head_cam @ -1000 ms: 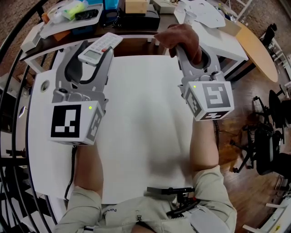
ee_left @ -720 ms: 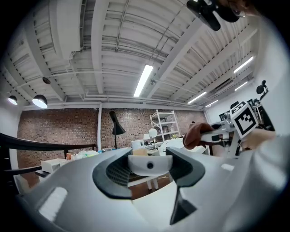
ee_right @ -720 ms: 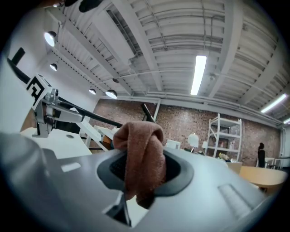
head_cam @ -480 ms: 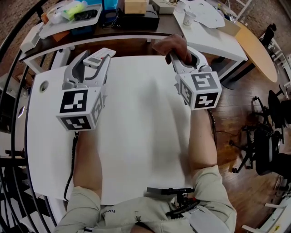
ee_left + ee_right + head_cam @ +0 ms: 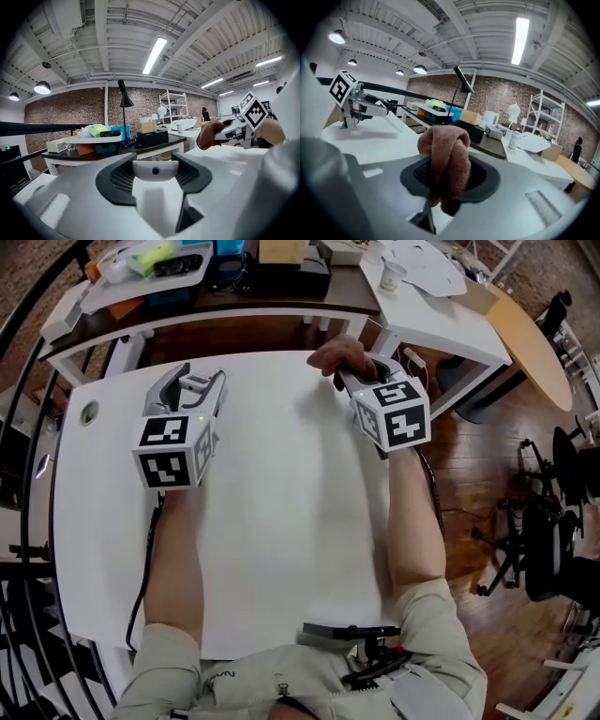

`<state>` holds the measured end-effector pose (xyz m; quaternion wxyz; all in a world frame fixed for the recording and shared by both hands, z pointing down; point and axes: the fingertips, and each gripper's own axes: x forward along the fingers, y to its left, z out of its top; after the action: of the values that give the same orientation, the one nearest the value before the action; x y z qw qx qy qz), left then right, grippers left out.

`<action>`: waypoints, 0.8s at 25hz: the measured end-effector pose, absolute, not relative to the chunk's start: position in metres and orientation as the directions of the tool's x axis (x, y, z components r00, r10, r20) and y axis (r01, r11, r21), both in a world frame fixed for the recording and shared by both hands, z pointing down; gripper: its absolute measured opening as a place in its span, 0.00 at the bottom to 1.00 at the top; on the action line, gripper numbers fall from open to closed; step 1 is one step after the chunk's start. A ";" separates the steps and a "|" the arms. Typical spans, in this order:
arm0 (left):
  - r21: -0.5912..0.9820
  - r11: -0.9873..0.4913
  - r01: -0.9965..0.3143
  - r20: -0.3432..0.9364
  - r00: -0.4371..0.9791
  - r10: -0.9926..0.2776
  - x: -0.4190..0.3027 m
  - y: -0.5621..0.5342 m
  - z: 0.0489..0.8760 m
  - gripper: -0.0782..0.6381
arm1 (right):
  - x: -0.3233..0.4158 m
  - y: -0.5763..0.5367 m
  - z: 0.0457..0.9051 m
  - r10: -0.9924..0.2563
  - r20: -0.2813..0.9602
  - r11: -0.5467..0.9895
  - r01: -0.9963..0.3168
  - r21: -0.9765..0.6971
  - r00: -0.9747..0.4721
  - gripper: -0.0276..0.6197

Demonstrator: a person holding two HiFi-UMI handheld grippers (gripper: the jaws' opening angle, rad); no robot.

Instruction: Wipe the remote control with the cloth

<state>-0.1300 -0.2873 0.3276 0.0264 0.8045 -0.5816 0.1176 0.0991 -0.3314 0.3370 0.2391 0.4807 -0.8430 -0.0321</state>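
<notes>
Left gripper (image 5: pixel 194 388) is over the far-left part of the white table (image 5: pixel 281 540), jaws partly apart and clamped on the remote control (image 5: pixel 156 187). The remote is white and seen end-on in the left gripper view, its small dark emitter facing away from the camera. Whether it touches the table cannot be told. Right gripper (image 5: pixel 352 371) is at the far-right edge of the same table, jaws drawn close and pinching the cloth (image 5: pixel 336 352), a brown bunched wad that bulges above the jaws and hangs a little below them. Remote and cloth are well apart, with bare table between them. Beyond the white table is a dark table (image 5: pixel 281 304) carrying a white tray (image 5: pixel 84 139); in the tray lie a yellow-green thing (image 5: pixel 96 130) and a dark thing (image 5: pixel 110 134). To the tray's right a cardboard box (image 5: pixel 281 251) sits on a black box (image 5: pixel 295 282). On the white side table at far right stands a paper cup (image 5: pixel 388 277), contents not visible.
</notes>
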 end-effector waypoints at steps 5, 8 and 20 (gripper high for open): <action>-0.087 -0.326 -0.941 0.299 0.288 -0.910 -0.132 -0.291 0.348 0.45 | 0.102 -0.335 0.366 -0.787 0.468 0.561 -0.782 0.271 -0.402 0.21; -0.087 -0.322 -0.943 0.339 0.276 -0.900 -0.133 -0.292 0.355 0.45 | 0.101 -0.334 0.383 -0.746 0.529 0.594 -0.764 0.253 -0.405 0.21; -0.127 -0.343 -0.931 0.505 0.237 -0.830 -0.136 -0.291 0.394 0.45 | 0.103 -0.330 0.410 -0.690 0.627 0.627 -0.730 0.270 -0.362 0.22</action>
<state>-0.1357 -0.2908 0.3937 0.1004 0.7799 -0.5645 0.2512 0.1033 -0.3300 0.4097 0.3656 0.4307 -0.8246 0.0275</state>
